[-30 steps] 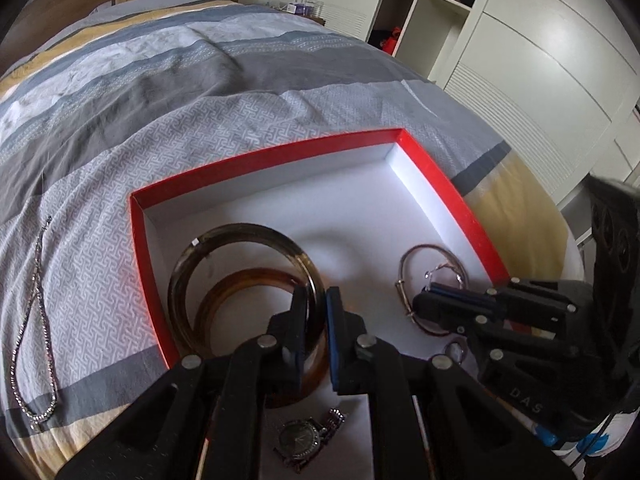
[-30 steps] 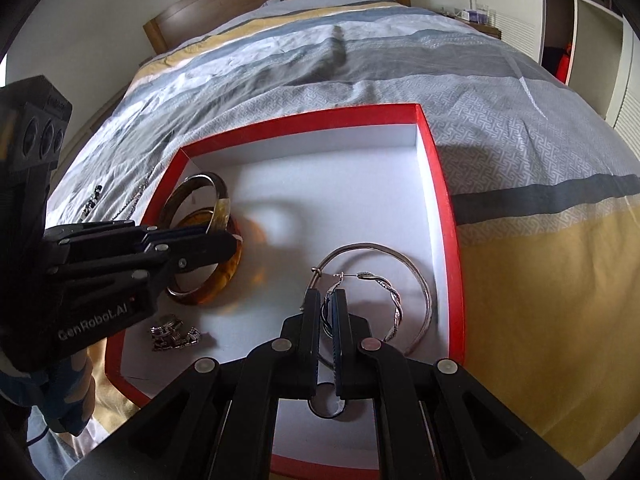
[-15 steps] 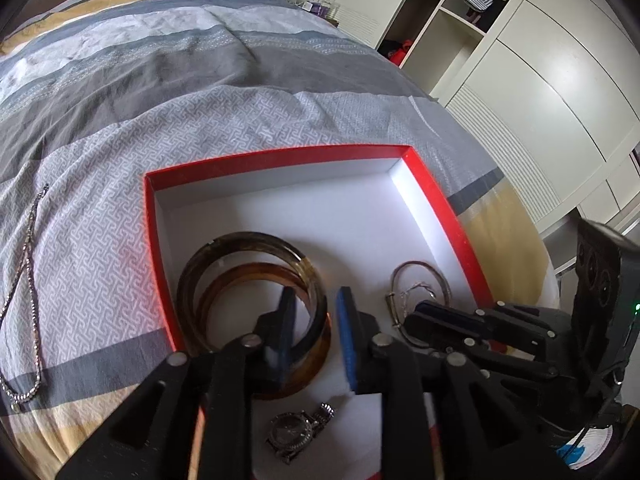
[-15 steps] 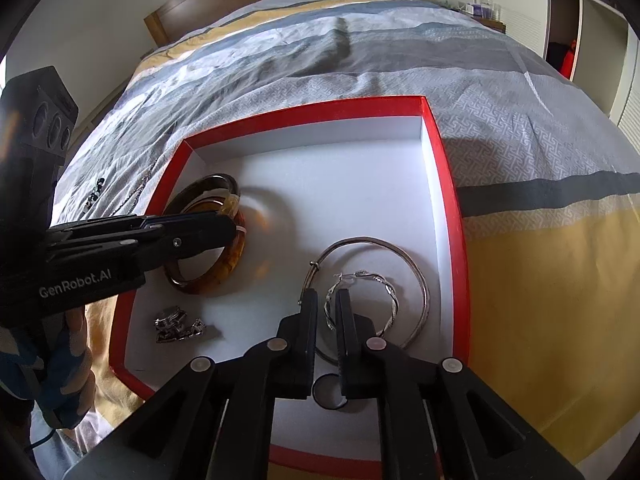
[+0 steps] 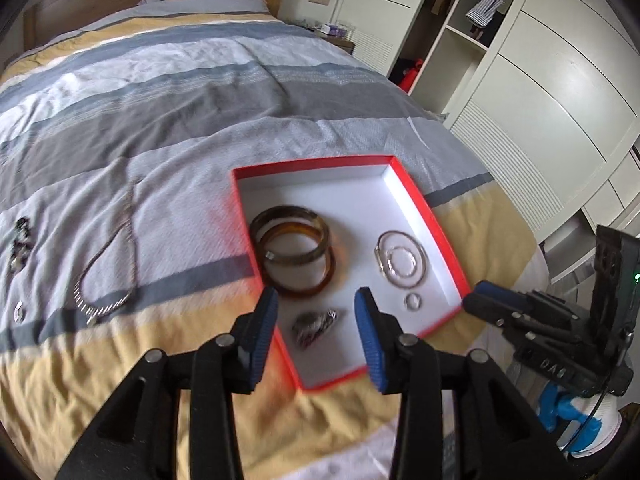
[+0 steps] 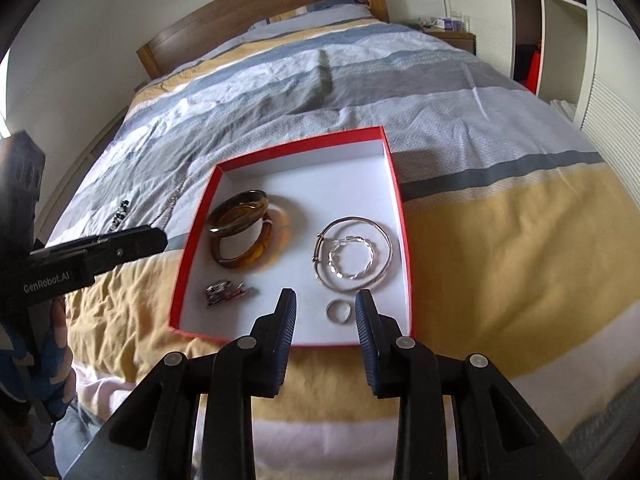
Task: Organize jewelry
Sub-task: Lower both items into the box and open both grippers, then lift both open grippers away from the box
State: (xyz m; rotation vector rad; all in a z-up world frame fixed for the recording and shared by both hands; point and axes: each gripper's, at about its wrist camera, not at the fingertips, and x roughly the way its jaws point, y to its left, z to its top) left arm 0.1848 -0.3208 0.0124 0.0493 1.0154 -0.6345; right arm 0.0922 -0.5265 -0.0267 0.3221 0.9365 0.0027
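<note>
A red box [image 6: 401, 216] with a white inside lies on the bed; it also shows in the left wrist view [image 5: 424, 204]. In it lie two brown bangles [image 6: 244, 232] [image 5: 296, 252], a silver bangle [image 6: 370, 224] around a twisted silver hoop [image 6: 352, 258], a small ring [image 6: 339, 312] and a watch [image 6: 224, 293] [image 5: 316, 326]. My left gripper [image 5: 316, 312] is open and empty, held above the box's near edge. My right gripper [image 6: 326, 312] is open and empty above the ring. A silver necklace [image 5: 106, 276] and dark earrings [image 5: 20, 240] lie on the quilt left of the box.
The striped quilt [image 6: 360, 80] covers the whole bed, with a wooden headboard [image 6: 256, 12] at the far end. White wardrobes [image 5: 552, 80] and a nightstand [image 6: 448, 28] stand to the right. A small silver piece [image 5: 18, 312] lies at the quilt's left edge.
Both grippers opened and pulled back and up from the box. The left one let go of the brown bangle, the right one let go of the silver hoop, which now lie in the box.
</note>
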